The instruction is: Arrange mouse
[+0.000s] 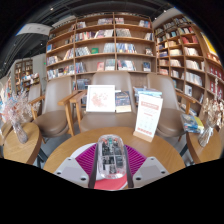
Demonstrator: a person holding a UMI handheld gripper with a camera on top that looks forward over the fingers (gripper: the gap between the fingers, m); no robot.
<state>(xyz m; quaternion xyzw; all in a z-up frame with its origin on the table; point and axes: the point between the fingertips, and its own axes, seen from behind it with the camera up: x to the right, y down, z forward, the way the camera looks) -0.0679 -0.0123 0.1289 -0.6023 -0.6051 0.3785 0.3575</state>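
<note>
A clear-shelled computer mouse (110,153), its circuit board showing through, sits lengthwise between my gripper's (111,168) two fingers. Both fingers press on its sides, with the pink pads (88,158) spread out to either side of it. The mouse is held just above the near part of a round wooden table (70,146). The underside of the mouse is hidden.
At the table's far edge stand a white sign (100,97), a small dark book stand (123,100) and a leaning white-and-orange board (148,112). Grey chairs (55,108) ring the table. Tall bookshelves (100,45) fill the back. Another round table (18,140) is at left.
</note>
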